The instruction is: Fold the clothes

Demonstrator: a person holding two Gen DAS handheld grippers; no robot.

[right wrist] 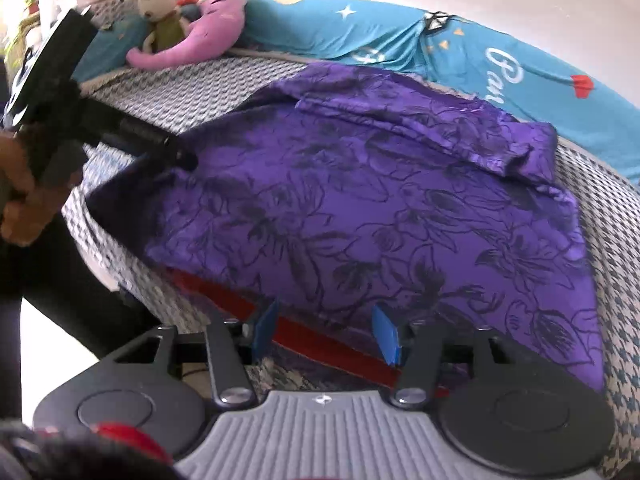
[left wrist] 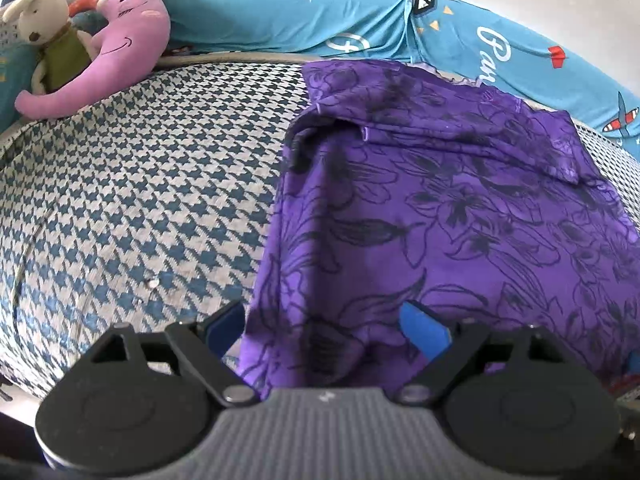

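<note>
A purple garment with a dark floral print [left wrist: 460, 208] lies partly folded on the houndstooth bed cover [left wrist: 140, 200], with a sleeve folded across its far end. My left gripper [left wrist: 324, 326] is open at the garment's near left edge, and the cloth lies between its blue pads [left wrist: 424, 328]. In the right wrist view the garment [right wrist: 360, 208] spreads ahead. My right gripper [right wrist: 326, 334] is open just above its near hem. The left gripper [right wrist: 182, 158], held by a hand [right wrist: 20, 208], reaches the garment's left edge in that view.
A pink-purple plush [left wrist: 120, 48] and a rabbit toy [left wrist: 44, 28] sit at the far left of the bed. A teal printed bolster [left wrist: 360, 20] runs along the far side. A red strip [right wrist: 320, 344] shows under the garment's near hem.
</note>
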